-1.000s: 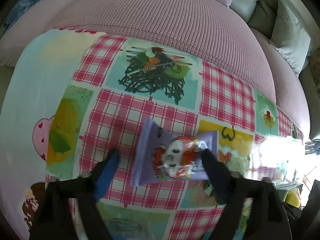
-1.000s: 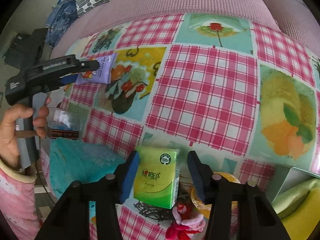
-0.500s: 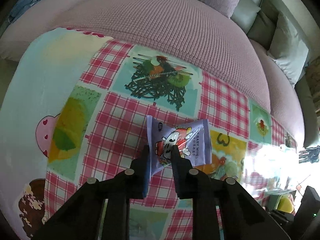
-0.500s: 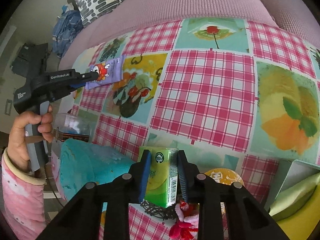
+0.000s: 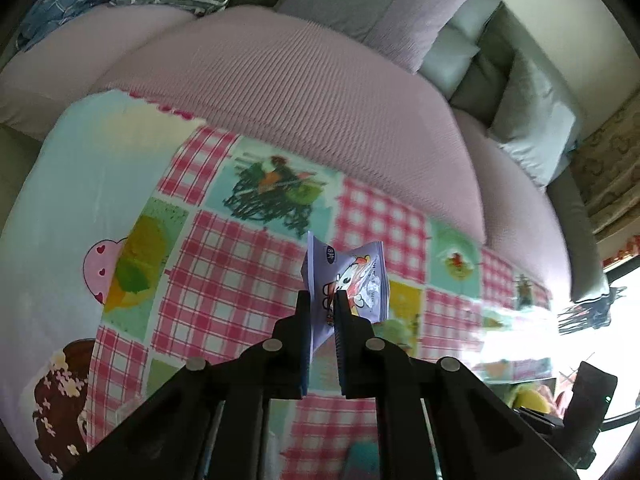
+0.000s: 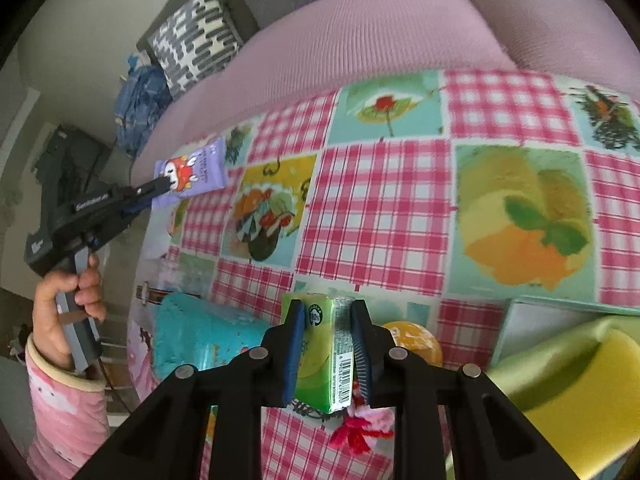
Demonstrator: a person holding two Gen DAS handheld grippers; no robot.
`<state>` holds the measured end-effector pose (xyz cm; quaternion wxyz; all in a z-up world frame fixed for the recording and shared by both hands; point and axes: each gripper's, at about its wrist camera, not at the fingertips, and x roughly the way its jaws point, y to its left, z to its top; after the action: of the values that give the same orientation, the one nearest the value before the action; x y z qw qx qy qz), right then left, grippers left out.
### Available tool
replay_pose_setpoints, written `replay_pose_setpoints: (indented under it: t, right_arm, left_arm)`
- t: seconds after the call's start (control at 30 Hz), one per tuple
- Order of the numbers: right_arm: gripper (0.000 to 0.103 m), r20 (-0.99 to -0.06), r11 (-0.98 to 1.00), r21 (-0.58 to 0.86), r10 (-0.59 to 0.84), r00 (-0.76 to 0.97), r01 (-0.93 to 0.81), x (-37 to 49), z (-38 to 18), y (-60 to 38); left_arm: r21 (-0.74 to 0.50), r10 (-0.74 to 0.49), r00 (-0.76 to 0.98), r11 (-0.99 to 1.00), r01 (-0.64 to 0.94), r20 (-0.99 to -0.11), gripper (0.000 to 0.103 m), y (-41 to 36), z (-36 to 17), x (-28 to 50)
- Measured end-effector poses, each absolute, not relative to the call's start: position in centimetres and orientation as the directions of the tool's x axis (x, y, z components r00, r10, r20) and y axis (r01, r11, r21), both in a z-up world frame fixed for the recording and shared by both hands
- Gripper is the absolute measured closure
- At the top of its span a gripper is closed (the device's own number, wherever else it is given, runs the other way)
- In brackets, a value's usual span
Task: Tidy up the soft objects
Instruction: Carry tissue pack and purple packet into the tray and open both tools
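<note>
Holding two packs clear of the tabletop (image 6: 384, 208) for sorting. Left gripper (image 5: 322, 312) clenched on purple baby wipes pack (image 5: 352, 280), pinched at one end so the pack crumples. Right gripper (image 6: 326, 344) clamped across narrow sides of green tissue pack (image 6: 324, 344), above teal towel (image 6: 192, 340) and pink-red yarn toy (image 6: 360, 428).

Tablecloth (image 6: 376, 200) centre: bare, open passage. Near edge crowded: teal cloth (image 6: 192, 336), orange ball (image 6: 412, 338), red-pink yarn (image 6: 360, 428), green-yellow sponge (image 6: 568, 364) in box (image 6: 560, 305).
</note>
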<state>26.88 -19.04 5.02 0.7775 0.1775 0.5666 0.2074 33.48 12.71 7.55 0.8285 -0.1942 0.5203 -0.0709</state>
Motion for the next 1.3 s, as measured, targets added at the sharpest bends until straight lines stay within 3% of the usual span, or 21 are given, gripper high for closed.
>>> replay_pose_setpoints:
  t: [0.63,0.9,1.3]
  right_arm:
    - [0.078,-0.747,0.852,0.521,0.488,0.452,-0.058,18.4,10.8,-28.6]
    - [0.078,-0.753,0.857,0.516,0.455,0.476,-0.002,15.1,10.3,-33.4]
    - [0.078,-0.765,0.846,0.526,0.426,0.483,0.088,11.7,8.5,-39.2]
  left_arm:
    - [-0.482,-0.474,0.604,0.861,0.163,-0.641,0.093,5.0,18.6,22.2]
    - [-0.491,-0.55,0.567,0.828,0.272,-0.614,0.093,-1.4,19.5,18.9]
    - [-0.538,-0.639,0.429,0.769,0.346,-0.638,0.093,-10.1,16.9,16.7]
